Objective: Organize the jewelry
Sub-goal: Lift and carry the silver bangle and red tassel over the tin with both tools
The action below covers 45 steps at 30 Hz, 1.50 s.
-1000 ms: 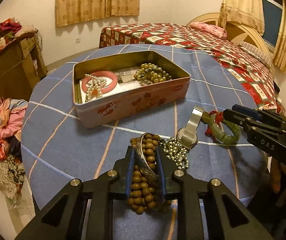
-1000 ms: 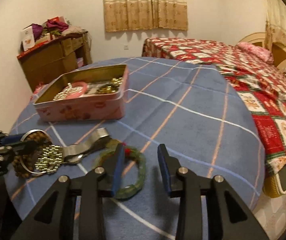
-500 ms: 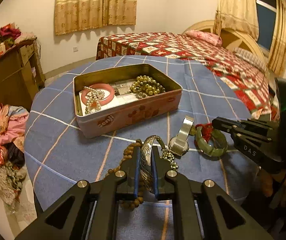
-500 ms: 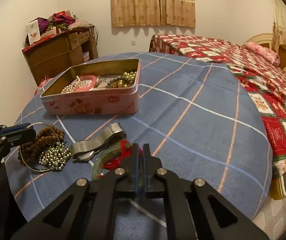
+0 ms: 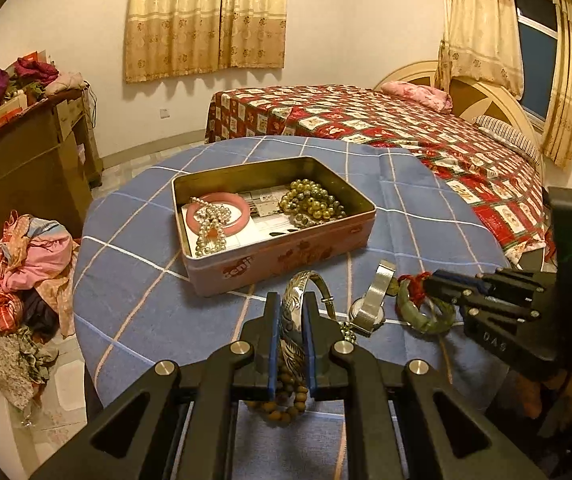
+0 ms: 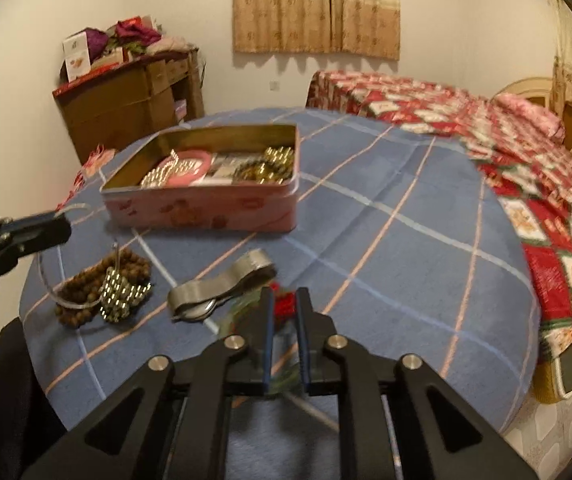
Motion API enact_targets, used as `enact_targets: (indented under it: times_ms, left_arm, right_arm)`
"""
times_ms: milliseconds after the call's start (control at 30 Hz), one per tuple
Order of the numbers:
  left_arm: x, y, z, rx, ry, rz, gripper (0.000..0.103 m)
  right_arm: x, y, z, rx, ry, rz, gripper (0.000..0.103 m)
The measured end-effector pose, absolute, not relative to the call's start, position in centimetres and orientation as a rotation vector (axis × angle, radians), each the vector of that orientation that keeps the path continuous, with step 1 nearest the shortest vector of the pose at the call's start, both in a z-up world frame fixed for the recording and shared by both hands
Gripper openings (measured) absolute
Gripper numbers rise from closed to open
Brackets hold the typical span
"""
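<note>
Your L gripper (image 5: 289, 322) has its jaws clamped on the silver bangle (image 5: 301, 285), edge-on between the pads, so the ring stands upright and lifts clear w/o dragging the brown beads (image 5: 281, 394) under it; those beads and the small silver bead chain (image 6: 121, 294) lie loose on the cloth, just below the bangle. Your R gripper (image 6: 284, 316) has the green bangle (image 5: 426, 312) w/ its red thread (image 5: 414, 282) between the jaws; they've just eased apart a bit after pinching, and the R view is too blurred to say if the pads press it, so treat that grip as unsure. The watch (image 5: 372, 300) lies flat between the two bangles, untouched. Further out, the pink tin (image 5: 286, 258) sits open on the blue checked table (image 5: 145, 280), near enough for a short carry; it's prob. the drop spot, since a pink bangle (image 5: 239, 210), pearls (image 5: 209, 232) and gold beads (image 5: 312, 200) lie in it already. Far back: bed (image 5: 366, 120), cabinet (image 5: 25, 160), curtains (image 5: 205, 16).
</note>
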<state>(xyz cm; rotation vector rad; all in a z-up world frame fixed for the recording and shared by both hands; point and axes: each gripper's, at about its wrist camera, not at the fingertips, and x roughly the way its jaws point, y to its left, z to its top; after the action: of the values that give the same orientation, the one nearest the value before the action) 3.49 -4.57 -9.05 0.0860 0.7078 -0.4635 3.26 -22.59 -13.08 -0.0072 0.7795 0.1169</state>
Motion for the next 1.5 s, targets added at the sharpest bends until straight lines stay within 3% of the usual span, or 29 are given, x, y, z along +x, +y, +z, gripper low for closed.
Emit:
enact_targets:
  times_ms: [233,333,433,1500]
  left_arm:
    - [3.4,-4.3,-9.0,0.07,0.705,-0.467,0.009]
    - [3.4,-4.0,-8.7,0.058,0.701,-0.468,0.009]
    - [3.4,-3.6,-8.0,0.045,0.689,-0.467,0.009]
    - [8.8,-2.8,-2.8,0.078,0.566,-0.399,0.01]
  right_arm:
    - [4.1,-22.7,-14.8,-0.008,0.839,0.124,0.015]
    - [3.9,-22.8,-14.7,-0.002,0.834,0.132,0.006]
    - [3.5,-22.9,-14.1,-0.007,0.815,0.126,0.005]
    - [6.1,-21.3,-3.8,-0.111,0.579,0.155,0.004]
